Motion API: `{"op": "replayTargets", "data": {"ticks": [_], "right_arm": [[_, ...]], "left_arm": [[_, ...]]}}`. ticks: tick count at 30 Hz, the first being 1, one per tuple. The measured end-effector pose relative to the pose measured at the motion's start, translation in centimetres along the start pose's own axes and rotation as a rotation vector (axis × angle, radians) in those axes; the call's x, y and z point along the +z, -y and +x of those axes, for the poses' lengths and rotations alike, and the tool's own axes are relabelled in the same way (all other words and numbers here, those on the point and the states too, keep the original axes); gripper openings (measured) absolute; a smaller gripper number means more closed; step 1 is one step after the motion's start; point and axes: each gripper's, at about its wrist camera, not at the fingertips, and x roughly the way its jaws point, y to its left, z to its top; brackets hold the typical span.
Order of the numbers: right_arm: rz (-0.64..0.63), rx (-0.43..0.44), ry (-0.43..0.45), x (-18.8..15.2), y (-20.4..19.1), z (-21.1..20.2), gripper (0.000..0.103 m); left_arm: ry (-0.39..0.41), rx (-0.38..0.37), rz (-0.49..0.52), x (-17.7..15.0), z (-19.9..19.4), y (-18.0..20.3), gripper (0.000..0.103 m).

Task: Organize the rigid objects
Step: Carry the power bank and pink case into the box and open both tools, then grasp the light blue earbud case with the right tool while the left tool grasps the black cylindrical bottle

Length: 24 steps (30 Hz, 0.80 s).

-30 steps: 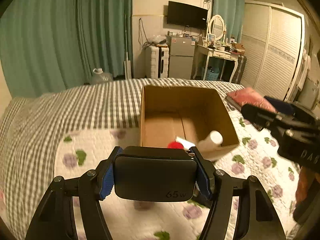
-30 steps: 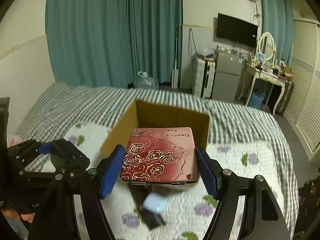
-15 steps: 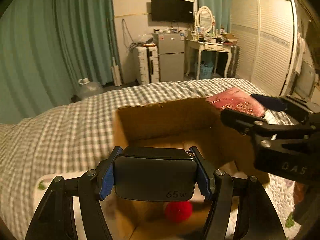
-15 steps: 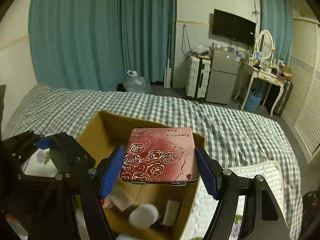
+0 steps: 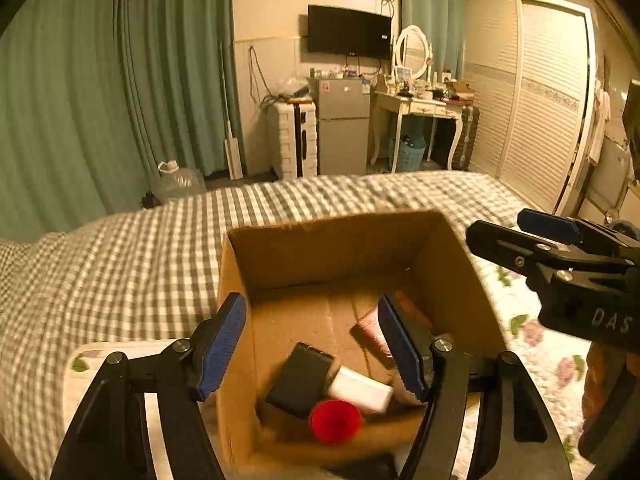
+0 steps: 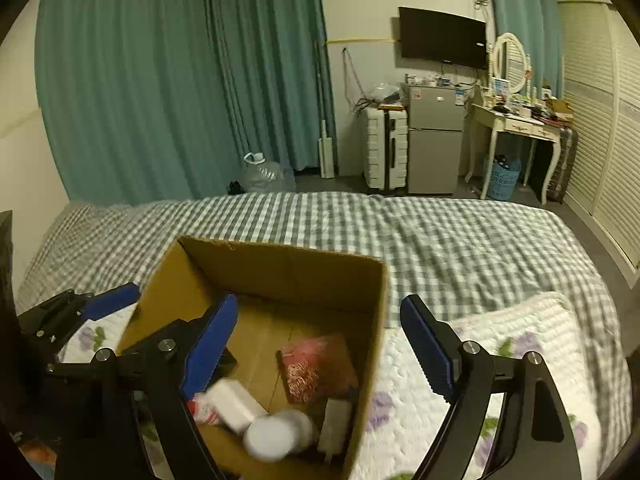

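Note:
An open cardboard box (image 5: 240, 320) (image 6: 372, 320) stands on the bed. My left gripper (image 5: 312, 320) hangs over its near left side with its jaws opening and nothing between them. Below it in the box lie a black charger block (image 5: 300, 378), a white block (image 5: 360, 390) and a red cap (image 5: 335, 420). My right gripper (image 6: 320, 312) is over the box's right wall, its jaws also opening and empty. A red rose-patterned tin (image 6: 316, 364) (image 5: 372, 326) rests on the box floor, beside a white bottle (image 6: 276, 436). Each gripper shows in the other's view: right gripper (image 5: 560, 252), left gripper (image 6: 80, 308).
The box sits on a white floral quilt (image 6: 500, 344) laid over a grey checked bed cover (image 6: 440, 232). Beyond the bed are teal curtains (image 6: 180, 80), a water jug (image 6: 264, 172), a white suitcase (image 6: 386, 148), a small fridge (image 6: 434, 140), a dressing table (image 6: 516, 124) and a louvred wardrobe (image 5: 532, 100).
Both grippers came forward over the box and opened. The left let go of the black charger block and the right let go of the red tin; both now lie inside the box.

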Motion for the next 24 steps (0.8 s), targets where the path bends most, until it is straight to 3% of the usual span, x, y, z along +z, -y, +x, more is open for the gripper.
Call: {"op": "replayTargets", "data": {"ticks": [6, 12, 18, 22, 24], "right_arm": [[-0.069, -0.037, -0.002, 0.0, -1.2, -7.4, 0.084], [-0.096, -0.009, -0.044, -3.8, -3.6, -11.4, 0.084], [-0.139, 0.038, -0.142, -10.3, -5.9, -8.7, 0.084], [-0.162, 0.06, -0.266, -14.5, -7.0, -4.5, 0.084], [-0.166, 0.057, -0.297, -16.0, -7.2, -3.1, 0.084]], "left_arm": [[0.011, 0.044, 0.003, -0.3, -6.7, 1.0, 0.071], [-0.013, 0.029, -0.057, -3.4, -10.7, 0.1, 0.071], [-0.065, 0.039, -0.144, -9.4, -11.0, -2.4, 0.071], [-0.135, 0.113, -0.135, -14.7, -8.0, -3.7, 0.071], [-0.165, 0.112, -0.159, -16.2, -6.7, -4.3, 0.071]]}}
